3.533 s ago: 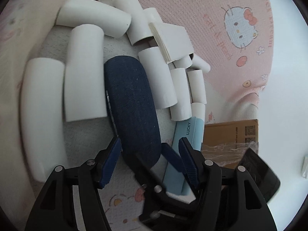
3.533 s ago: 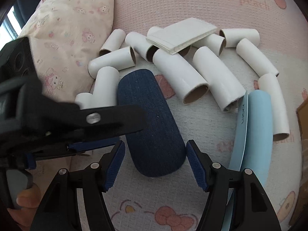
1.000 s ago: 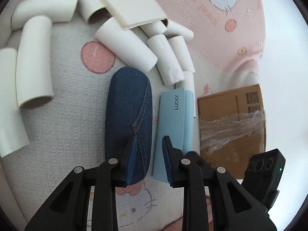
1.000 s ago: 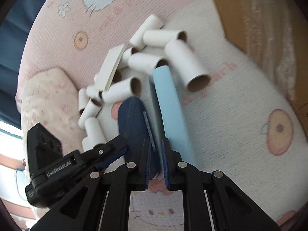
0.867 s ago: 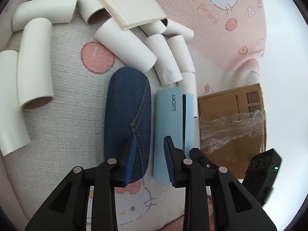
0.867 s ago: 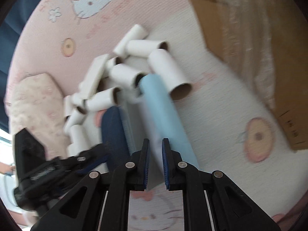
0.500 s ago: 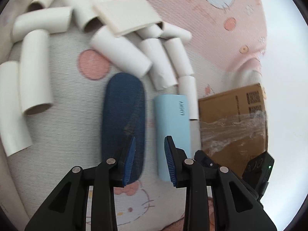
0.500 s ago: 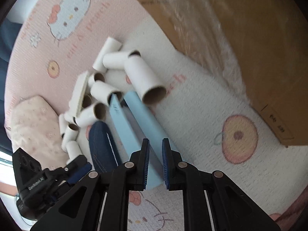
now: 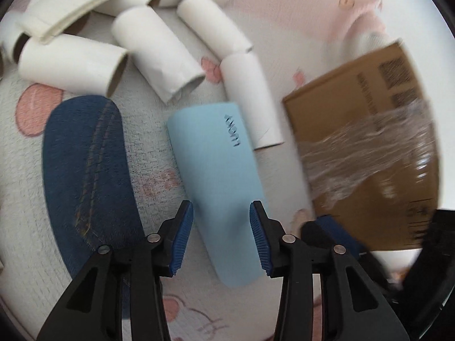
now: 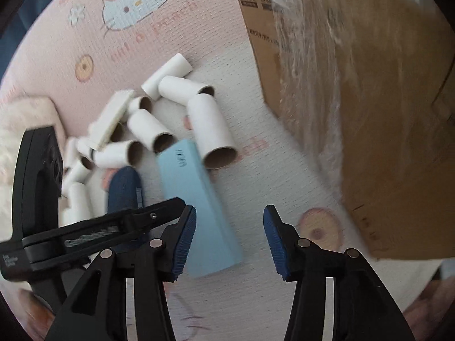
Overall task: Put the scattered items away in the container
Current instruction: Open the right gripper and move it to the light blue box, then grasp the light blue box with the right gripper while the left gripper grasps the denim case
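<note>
Left wrist view showed the light blue case lying on the Hello Kitty bedspread, its near end between the spread fingers of your left gripper, which held nothing. Its long axis ran nearly along the fingers, leaning slightly left as it went away from you. Your right gripper was also open and empty, with the same case just left of its opening, so the left was better lined up. One denim case lay beside it to the left. Past both, you had at least ten white cardboard tubes and one flattened tube. One cardboard box stood to the right.
</note>
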`<state>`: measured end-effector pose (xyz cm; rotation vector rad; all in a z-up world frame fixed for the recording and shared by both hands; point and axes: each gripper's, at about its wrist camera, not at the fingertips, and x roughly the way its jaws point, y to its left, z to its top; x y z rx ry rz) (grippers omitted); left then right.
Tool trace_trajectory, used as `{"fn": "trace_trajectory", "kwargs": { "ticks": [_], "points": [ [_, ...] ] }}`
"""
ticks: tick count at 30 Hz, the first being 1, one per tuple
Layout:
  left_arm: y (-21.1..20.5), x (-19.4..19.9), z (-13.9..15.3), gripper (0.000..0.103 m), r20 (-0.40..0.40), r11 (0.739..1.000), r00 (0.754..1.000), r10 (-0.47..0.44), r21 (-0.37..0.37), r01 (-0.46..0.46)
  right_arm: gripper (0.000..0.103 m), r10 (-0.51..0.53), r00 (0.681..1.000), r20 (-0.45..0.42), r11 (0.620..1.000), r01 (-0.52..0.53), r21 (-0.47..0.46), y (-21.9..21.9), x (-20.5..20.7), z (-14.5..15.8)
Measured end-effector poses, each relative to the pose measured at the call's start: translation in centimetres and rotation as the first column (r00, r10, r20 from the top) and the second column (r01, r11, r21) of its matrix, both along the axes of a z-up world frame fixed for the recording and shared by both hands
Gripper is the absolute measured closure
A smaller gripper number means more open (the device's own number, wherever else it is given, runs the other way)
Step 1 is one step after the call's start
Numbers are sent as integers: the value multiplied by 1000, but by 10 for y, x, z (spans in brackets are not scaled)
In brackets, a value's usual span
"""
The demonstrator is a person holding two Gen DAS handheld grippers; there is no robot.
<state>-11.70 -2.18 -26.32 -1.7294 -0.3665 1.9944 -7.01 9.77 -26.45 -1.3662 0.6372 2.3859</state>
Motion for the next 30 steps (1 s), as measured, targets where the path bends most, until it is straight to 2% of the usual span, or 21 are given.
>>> {"fn": "trace_trajectory", "kwargs": {
  "ticks": [3, 6, 9, 12, 17, 19, 22, 24, 30],
  "points": [
    [1, 0, 0, 58, -12, 1000, 1000, -2, -4, 2, 57, -7, 1000, 1, 1000, 7, -14, 4, 2, -4],
    [-6, 0, 2, 59, 26, 1000, 1000, 7, 7, -7, 57, -17, 1000, 15, 998, 18, -60, 11, 4, -9],
    [-24, 4, 23, 56, 0, 997, 999, 47, 58, -47, 54, -2, 1000, 18, 999, 2, -38, 7, 4, -6],
    [-42, 11, 45, 44, -64, 997, 995, 73, 14, -72, 42, 28, 1000, 10, 999, -28, -31, -2, 0, -3],
    [-58, 18, 59, 41, -151, 988, 988, 41, -140, -63, 42, 120, 992, 47, 993, -121, 9, -27, -11, -7],
    [-61, 15, 56, 41, -138, 986, 989, 57, -151, -78, 41, 149, 987, 55, 989, -150, 15, -35, -14, -8],
    [-68, 11, 44, 40, -72, 984, 992, 100, -139, -109, 39, 168, 983, 70, 985, -170, 21, -43, -18, -12],
    [-70, 9, 35, 40, -38, 977, 992, 124, -168, -129, 39, 172, 982, 81, 984, -175, 27, -44, -22, -15],
    [-68, 2, 34, 36, -62, 961, 991, 118, -244, -130, 39, 195, 975, 108, 981, -194, -22, -39, -39, -29]
  ]
}}
